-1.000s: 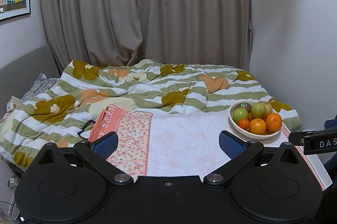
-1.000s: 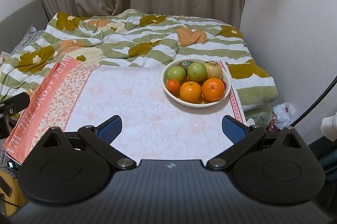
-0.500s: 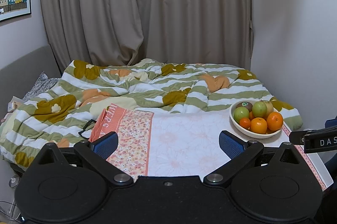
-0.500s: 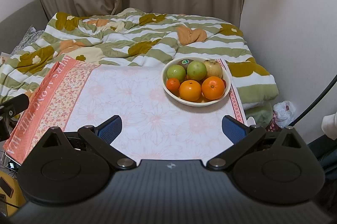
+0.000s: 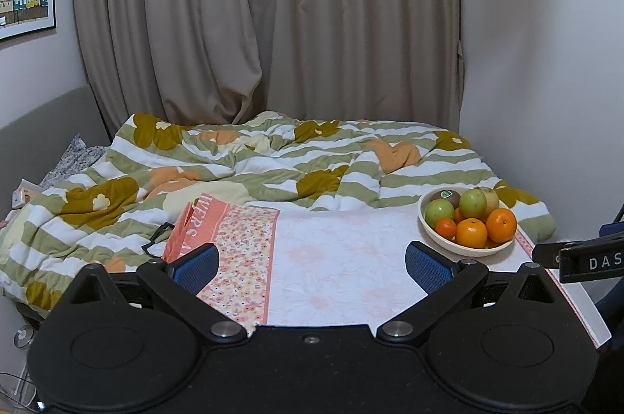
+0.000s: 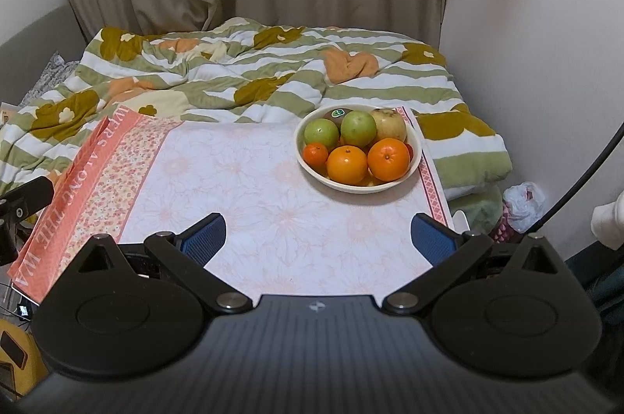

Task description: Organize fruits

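Note:
A cream bowl (image 6: 357, 184) (image 5: 468, 250) stands on the far right of a table under a pink floral cloth (image 6: 249, 188) (image 5: 331, 258). It holds two green apples (image 6: 358, 128), a pale pear (image 6: 388, 124), a kiwi with a green sticker (image 6: 338, 114), two oranges (image 6: 388, 158) and a small tangerine (image 6: 315, 154). My right gripper (image 6: 316, 235) is open and empty, hovering over the near side of the table, short of the bowl. My left gripper (image 5: 310, 260) is open and empty too, left of the bowl; part of the right gripper (image 5: 581, 256) shows at its right edge.
Behind the table lies a bed with a rumpled green, white and orange quilt (image 6: 234, 75). Beige curtains (image 5: 273, 24) hang at the back and a white wall (image 6: 546, 24) closes the right side. A plastic bag (image 6: 522, 199) sits on the floor beside the bed.
The left wrist view has tilted up slightly, so the bowl sits lower in it. In the right wrist view the bowl has shifted up a little. Both grippers stay open.

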`<state>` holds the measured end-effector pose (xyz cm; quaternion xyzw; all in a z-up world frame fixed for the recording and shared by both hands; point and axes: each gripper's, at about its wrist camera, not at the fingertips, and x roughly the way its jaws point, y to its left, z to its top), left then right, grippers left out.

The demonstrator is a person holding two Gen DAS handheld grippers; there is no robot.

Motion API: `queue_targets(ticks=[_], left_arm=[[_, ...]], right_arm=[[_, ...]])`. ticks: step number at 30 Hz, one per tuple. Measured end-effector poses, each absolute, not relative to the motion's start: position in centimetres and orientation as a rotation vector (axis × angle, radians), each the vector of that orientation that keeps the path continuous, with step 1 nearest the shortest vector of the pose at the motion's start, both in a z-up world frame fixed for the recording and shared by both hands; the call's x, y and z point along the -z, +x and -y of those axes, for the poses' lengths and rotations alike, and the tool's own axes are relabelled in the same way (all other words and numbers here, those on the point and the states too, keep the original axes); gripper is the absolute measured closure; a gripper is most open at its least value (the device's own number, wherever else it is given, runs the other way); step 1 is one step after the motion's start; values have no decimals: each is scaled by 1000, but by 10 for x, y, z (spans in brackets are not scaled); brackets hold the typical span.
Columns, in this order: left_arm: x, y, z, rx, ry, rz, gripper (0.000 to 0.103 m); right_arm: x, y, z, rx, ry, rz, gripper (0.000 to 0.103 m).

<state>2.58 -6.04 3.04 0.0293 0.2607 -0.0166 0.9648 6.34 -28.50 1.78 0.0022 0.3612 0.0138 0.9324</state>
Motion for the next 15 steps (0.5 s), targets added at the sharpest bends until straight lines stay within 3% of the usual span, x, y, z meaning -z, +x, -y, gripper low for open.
queue_targets(ticks=[15], left_arm=[[-34,17,54,23,63,-505,0]], right_arm=[[-18,61,284,-26,10,-737,0]])
